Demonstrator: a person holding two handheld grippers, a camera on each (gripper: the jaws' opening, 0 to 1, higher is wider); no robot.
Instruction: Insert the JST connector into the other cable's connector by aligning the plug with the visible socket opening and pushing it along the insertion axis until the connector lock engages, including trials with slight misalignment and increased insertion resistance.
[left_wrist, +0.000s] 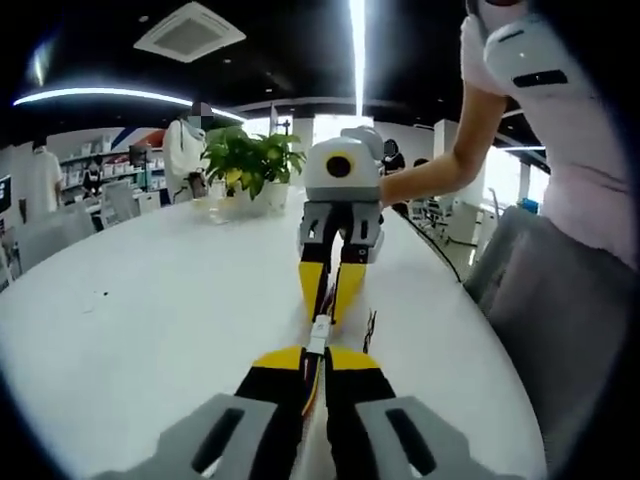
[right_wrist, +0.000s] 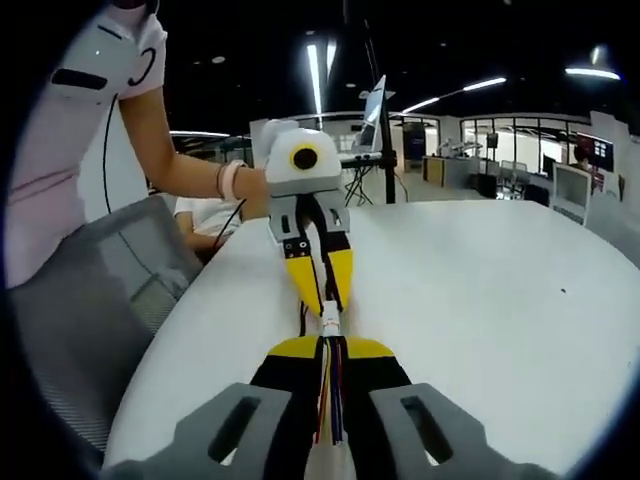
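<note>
Left gripper (left_wrist: 318, 362) is clamped on its wired cable (left_wrist: 312, 385); right gripper (right_wrist: 331, 352) likewise pinches its multicoloured cable (right_wrist: 330, 395). Between the facing tips, above the white table (left_wrist: 150, 300) near its edge, the white JST connector (left_wrist: 319, 333) looks joined or nearly so. Next, likely a straight push until the lock engages.
</note>
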